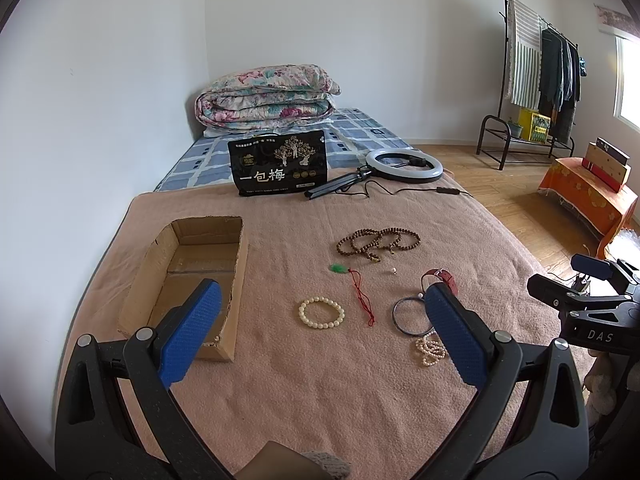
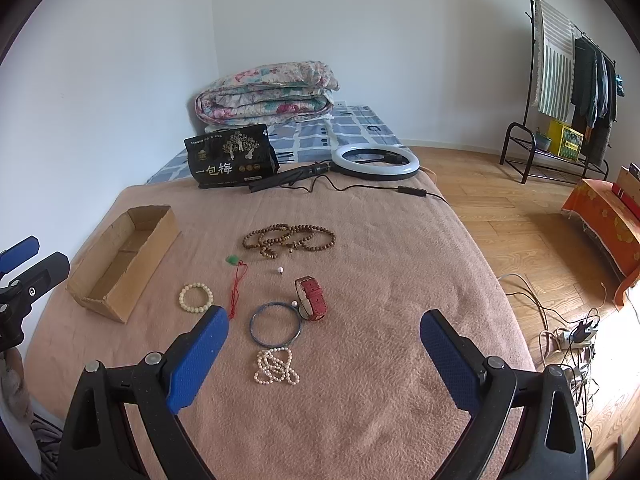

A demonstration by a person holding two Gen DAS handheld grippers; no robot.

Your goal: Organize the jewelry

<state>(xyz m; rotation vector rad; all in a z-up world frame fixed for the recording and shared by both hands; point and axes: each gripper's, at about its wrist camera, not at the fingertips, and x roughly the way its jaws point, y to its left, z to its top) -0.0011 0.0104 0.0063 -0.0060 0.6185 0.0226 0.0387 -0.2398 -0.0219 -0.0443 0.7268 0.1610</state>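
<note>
Both my jaws spread wide, empty, hovering over pink blanket [image 2: 360, 240]. Take cream beaded bracelet [image 1: 321, 312] first; drop into open cardboard box [image 1: 236, 280], left.

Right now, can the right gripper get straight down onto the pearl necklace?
Probably yes. The right gripper hangs open above the blanket, and the pearl necklace lies uncovered between its jaws, just short of the blue bangle.

Both wrist views look forward and slightly down from above the near end of the blanket [image 1: 320, 380], toward the far wall. The left view sits nearer the box [image 1: 192, 280]; the right view stands farther right of it. Both share the blanket, box [image 2: 124, 260] and bag [image 1: 279, 162].
</note>
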